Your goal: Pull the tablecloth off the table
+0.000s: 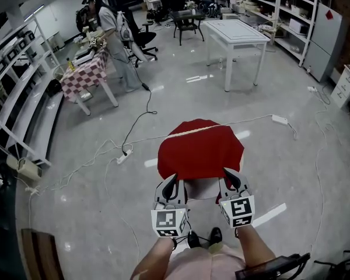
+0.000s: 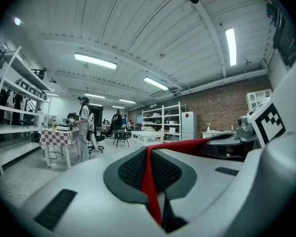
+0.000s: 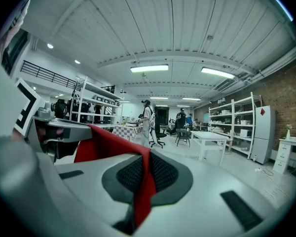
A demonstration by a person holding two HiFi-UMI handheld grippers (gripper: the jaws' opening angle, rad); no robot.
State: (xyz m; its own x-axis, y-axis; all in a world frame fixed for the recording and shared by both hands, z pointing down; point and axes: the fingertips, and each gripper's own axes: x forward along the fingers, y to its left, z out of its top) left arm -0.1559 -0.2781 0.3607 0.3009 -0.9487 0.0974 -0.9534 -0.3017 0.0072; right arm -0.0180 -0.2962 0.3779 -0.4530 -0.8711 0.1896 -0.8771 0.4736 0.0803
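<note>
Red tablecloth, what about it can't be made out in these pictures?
- Head view: the red tablecloth hides whatever is beneath it; no table under it can be confirmed.
- Left gripper view: the left gripper, shut on the tablecloth, shows only a pinched strip; its own body blocks the rest.
- Right gripper view: the right gripper, likewise.
</note>
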